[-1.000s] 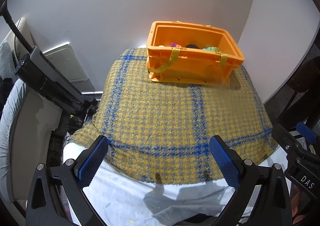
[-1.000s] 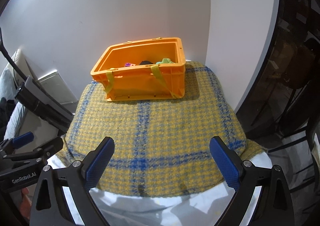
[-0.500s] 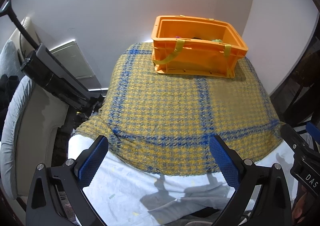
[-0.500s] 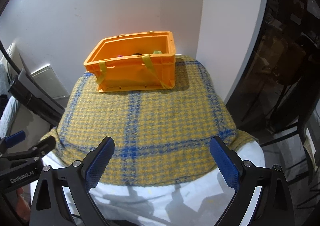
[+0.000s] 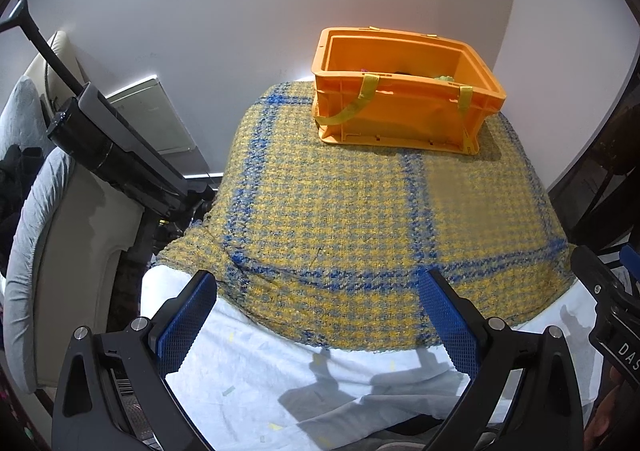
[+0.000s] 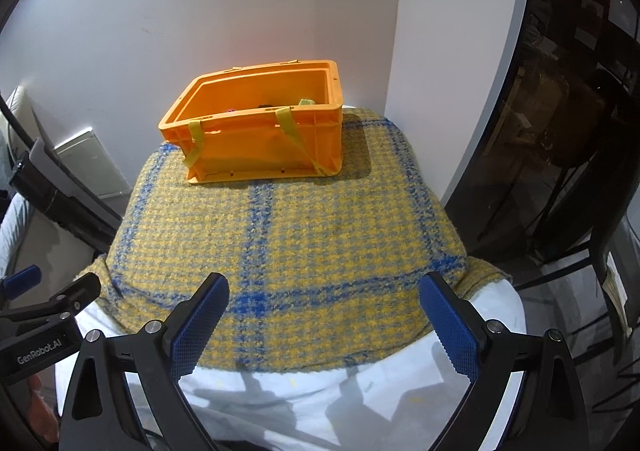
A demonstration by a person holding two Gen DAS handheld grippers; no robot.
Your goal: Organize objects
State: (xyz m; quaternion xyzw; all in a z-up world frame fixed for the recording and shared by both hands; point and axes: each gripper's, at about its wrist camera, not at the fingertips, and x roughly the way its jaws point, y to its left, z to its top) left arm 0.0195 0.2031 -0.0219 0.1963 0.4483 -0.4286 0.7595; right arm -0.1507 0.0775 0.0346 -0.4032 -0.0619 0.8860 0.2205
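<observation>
Left claw (image 5: 318, 315): its 2 blue-padded fingers (image 5: 186, 325) stand spread wide, nothing between them, held above the near edge of the tabletop (image 5: 248, 379). Right claw (image 6: 324, 317): likewise spread and empty, also above the near edge; in the left wrist view it appears at the far right of the frame.

Orange crate (image 5: 404, 99): stands upright well ahead of both claws, at the far end of the tabletop close to the white wall (image 5: 208, 3). From the left claw it lies ahead and to the right; from the right claw, ahead and slightly to the left. 2 yellow-green straps (image 5: 362, 95) hang over its near side. Inside, only the tops of small items show above the rim: a green one (image 6: 307, 102), something dark and a speck of pink or purple; what they are cannot be told.

Plaid cloth (image 5: 360, 211): yellow with blue lines, spread under the crate and filling the stretch between crate and claws; no object rests on that stretch. A white sheet (image 6: 360, 383) shows beneath its near hem, directly under the fingers.

Surroundings: left of the left claw, a dark bar-shaped device (image 5: 108, 143) leans diagonally beside a pale padded seat (image 5: 60, 251); a white panel (image 5: 154, 117) leans at the wall's foot. Right of the right claw, a dark area with furniture (image 6: 580, 123).
</observation>
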